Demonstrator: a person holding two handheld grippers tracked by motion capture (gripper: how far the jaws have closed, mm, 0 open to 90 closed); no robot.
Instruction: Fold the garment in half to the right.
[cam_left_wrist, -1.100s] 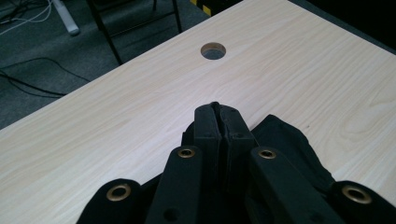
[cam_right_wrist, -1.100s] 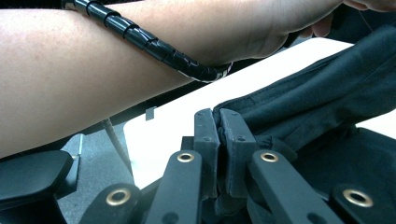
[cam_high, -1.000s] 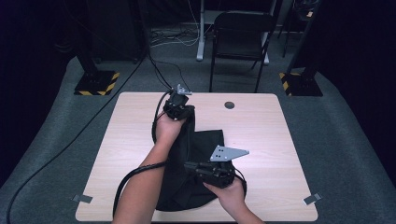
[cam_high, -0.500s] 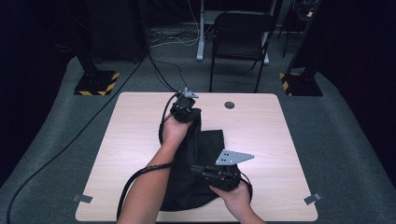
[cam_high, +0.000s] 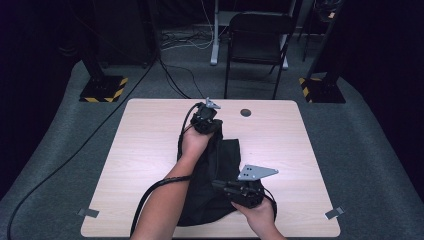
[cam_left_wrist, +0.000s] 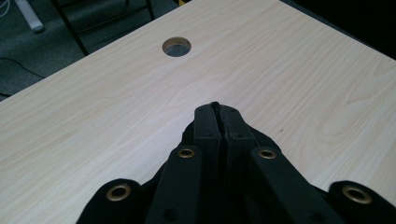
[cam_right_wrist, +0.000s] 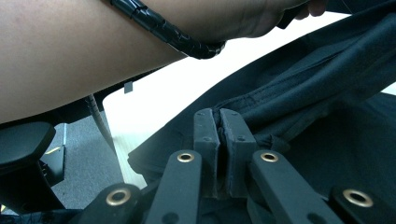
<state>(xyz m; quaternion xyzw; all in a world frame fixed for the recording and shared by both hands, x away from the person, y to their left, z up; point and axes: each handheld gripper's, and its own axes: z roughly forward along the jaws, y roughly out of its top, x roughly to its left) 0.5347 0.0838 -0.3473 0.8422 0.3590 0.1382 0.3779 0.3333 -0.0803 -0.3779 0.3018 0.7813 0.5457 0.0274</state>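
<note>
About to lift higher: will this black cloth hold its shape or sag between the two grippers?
Probably sags: the black cloth lies crumpled in soft folds. It looks light, since thin pinched edges carry it in the left gripper and right gripper. It is unlikely to slip, as both jaws are clamped shut.

The high view is dim at its edges — the room around falls nearly black while the table (cam_high: 150, 150) is evenly lit from above, with soft, faint shadows. The black cloth (cam_high: 215, 175) shows almost no detail. In the right gripper view the tabletop glares white — the forearm (cam_right_wrist: 70, 56) up close looks soft.
</note>
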